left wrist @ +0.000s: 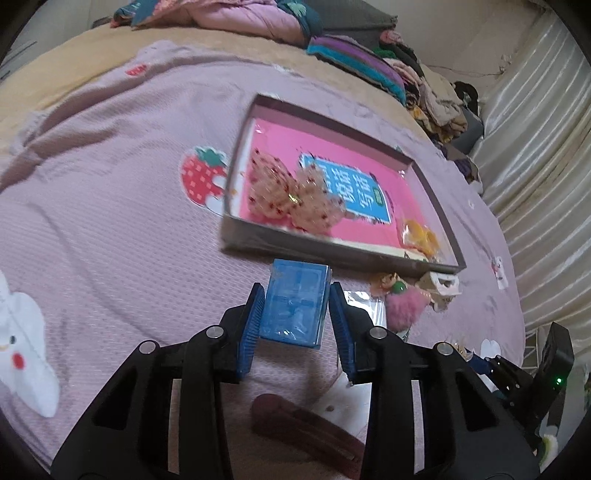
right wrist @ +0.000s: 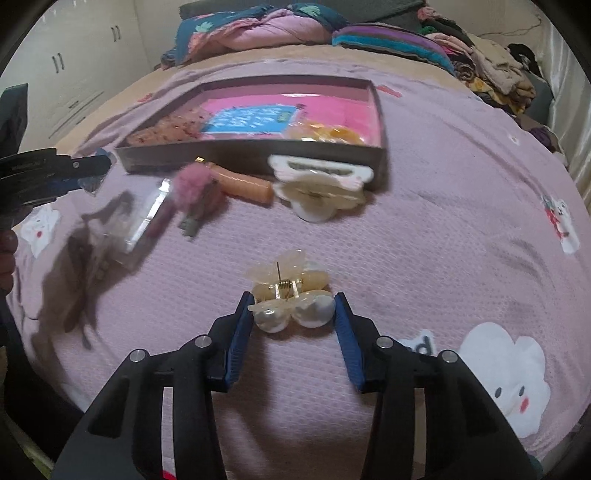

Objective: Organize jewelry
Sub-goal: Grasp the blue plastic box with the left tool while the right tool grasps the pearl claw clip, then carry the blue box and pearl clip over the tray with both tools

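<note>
- A small blue box (left wrist: 295,304) is gripped between the blue pads of the left gripper (left wrist: 298,295), held above the pink bedspread (left wrist: 110,221) just in front of the near wall of the tray (left wrist: 332,254)
- A pearl hair claw (right wrist: 291,301) is flanked by the fingers of the right gripper (right wrist: 293,304); the left pad touches it, while contact on the right side cannot be told, so the grasp cannot be confirmed
- The tray is seen lying flat on the bedspread, lined with a pink book (left wrist: 351,184); two beaded pieces (left wrist: 288,192) are laid in its left part and a yellow piece (left wrist: 419,234) in its near right corner
- Just outside the tray's near wall, a pink fluffy piece (right wrist: 190,186), an orange roller (right wrist: 243,184) and a white hair claw (right wrist: 317,184) are seen on the bedspread
- A clear packet (right wrist: 136,221) is seen to the left of the fluffy piece, blurred
- A dark brown clip (left wrist: 306,432) is seen below the left gripper
- Folded quilts (right wrist: 258,29) are piled at the far end of the bed
</note>
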The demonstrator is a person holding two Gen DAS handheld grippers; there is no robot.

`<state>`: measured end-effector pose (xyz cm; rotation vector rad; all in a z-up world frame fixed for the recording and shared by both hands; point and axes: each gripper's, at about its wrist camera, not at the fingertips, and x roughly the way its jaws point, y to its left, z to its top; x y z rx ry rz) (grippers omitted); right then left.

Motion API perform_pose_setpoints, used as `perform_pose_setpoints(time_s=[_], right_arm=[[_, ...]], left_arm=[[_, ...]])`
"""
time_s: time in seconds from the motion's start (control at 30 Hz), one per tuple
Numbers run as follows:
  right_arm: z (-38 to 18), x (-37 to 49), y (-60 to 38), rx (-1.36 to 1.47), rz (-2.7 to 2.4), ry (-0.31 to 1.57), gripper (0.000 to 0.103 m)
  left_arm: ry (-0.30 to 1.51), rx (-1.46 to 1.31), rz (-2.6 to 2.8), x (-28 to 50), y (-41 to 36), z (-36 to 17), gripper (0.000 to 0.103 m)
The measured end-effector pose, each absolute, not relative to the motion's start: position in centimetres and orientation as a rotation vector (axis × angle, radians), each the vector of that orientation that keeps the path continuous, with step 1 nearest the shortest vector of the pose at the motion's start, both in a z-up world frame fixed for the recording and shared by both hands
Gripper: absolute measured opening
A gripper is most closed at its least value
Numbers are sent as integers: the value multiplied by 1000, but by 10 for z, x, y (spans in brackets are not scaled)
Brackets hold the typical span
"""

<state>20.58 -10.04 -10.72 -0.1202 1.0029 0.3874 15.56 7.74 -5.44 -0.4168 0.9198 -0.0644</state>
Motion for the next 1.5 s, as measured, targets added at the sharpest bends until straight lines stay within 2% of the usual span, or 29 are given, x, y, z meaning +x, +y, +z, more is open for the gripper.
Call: perform_pose_setpoints(time_s=[0.8,1.5], right_arm=[[-27,207,-45,-100,556,839,42],[10,245,-93,-33,442,756,42]], left_arm=[[753,-394,17,131,107,6,27],[696,-342,-50,162,76,36,27]])
